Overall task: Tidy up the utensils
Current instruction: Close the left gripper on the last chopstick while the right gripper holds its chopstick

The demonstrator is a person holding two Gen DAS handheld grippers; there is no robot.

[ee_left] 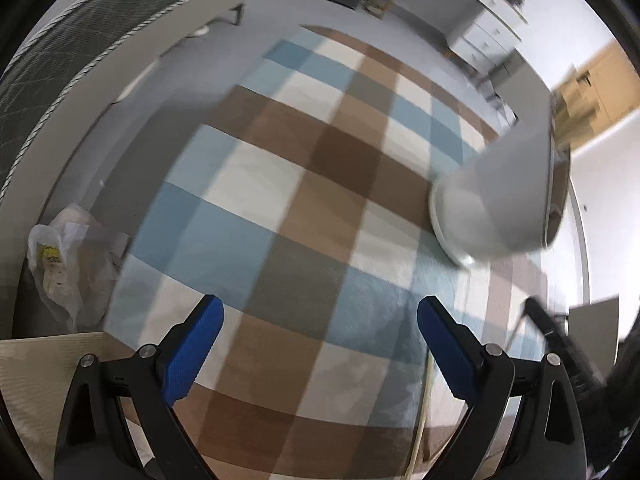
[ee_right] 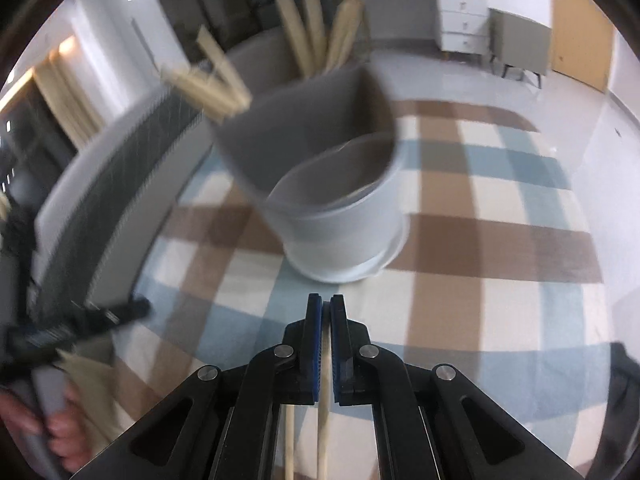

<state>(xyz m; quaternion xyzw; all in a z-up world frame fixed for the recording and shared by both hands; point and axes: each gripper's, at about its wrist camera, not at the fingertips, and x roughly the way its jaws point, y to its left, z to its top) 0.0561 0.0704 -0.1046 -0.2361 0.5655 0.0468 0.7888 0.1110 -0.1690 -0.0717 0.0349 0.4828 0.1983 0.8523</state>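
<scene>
A: Two grippers on show, so let's take the left-hand one first. The left gripper (ee_left: 320, 320), black with blue pads, hangs wide apart over the checked blue, brown and cream cloth (ee_left: 280, 184), nothing between its fingers.

B: Agreed, and off to its right stands the tall pale grey divided utensil holder (ee_left: 500, 200) on that cloth, well clear of those fingers.

A: Further left in that view, a crumpled plastic bag (ee_left: 64, 256) lies on the floor beside the cloth.

B: Now the right wrist view. At the left edge a hand (ee_right: 60, 432) grips the other tool's handle.

A: Centre frame, the right gripper (ee_right: 326, 312) is pinched closed on a thin pale wooden stick (ee_right: 325, 420), a chopstick by the look, with a second one (ee_right: 289, 444) beside it, below the jaws.

B: Ahead of it stands the holder, with flat wooden utensil handles (ee_right: 312, 40) rising from its far compartment. Picture's blurred.
</scene>
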